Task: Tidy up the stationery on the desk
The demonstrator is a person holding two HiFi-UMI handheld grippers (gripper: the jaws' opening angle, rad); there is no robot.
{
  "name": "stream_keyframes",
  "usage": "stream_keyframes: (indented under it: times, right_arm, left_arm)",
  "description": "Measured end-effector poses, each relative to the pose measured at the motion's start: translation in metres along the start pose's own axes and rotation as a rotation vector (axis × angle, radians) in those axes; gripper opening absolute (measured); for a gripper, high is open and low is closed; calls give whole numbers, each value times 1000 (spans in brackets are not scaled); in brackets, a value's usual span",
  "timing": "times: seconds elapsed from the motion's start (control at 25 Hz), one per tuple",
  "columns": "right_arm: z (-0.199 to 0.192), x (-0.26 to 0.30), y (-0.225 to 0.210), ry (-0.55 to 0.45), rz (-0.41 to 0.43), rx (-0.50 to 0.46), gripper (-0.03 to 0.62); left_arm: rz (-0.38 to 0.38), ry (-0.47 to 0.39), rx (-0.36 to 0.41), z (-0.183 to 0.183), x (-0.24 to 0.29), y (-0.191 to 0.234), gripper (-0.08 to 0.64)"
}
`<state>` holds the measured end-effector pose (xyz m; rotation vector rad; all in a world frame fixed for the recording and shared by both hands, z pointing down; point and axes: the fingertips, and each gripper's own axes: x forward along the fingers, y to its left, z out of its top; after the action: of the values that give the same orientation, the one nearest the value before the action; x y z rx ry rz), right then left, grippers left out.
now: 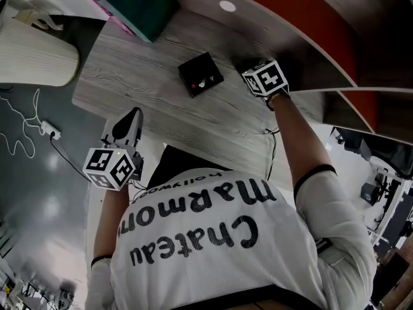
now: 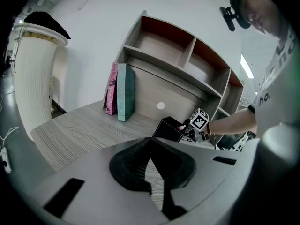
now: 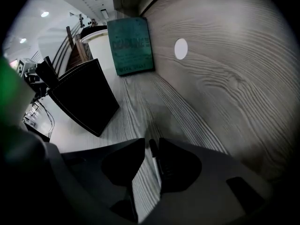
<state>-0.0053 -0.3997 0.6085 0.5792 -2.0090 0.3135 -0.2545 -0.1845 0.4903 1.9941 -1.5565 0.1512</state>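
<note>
A black pen holder [image 1: 201, 74] stands on the wooden desk [image 1: 148, 76] with red and white items in it. Just right of it, close to the back panel, my right gripper [image 1: 248, 66] points steeply down. In the right gripper view it [image 3: 151, 143] is shut on a thin dark pen [image 3: 154, 153] that lies along the right jaw, and the holder [image 3: 84, 97] stands to the left. My left gripper [image 1: 132, 113] hangs at the desk's near edge. Its tips [image 2: 150, 142] meet with nothing between them, and the holder [image 2: 168, 129] stands far ahead.
A teal book [image 1: 142, 2] and a pink book [image 2: 112, 89] stand upright at the desk's far left. A shelf unit [image 2: 187, 60] rises behind the desk. A white ribbed cylinder [image 1: 32, 60] stands off the left edge. Cables [image 1: 26, 128] trail on the floor.
</note>
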Motion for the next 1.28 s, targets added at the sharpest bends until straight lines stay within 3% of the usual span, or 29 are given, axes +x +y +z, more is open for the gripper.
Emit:
stream_keyframes:
  times: [0.36, 0.72, 1.12, 1.28]
  right_arm:
    - [-3, 4, 4, 13, 27, 1, 78]
    - [-8, -2, 2, 17, -13, 37, 51]
    - [7, -52, 16, -197, -79, 210, 51]
    - [15, -79, 18, -295, -112, 328, 49]
  left_arm:
    - [-30, -56, -44, 11, -2, 2, 15]
    - [-37, -21, -20, 10, 3, 1, 15]
    - [-80, -22, -17, 19, 10, 5, 15]
    - [-118, -22, 5, 28, 18, 3, 15]
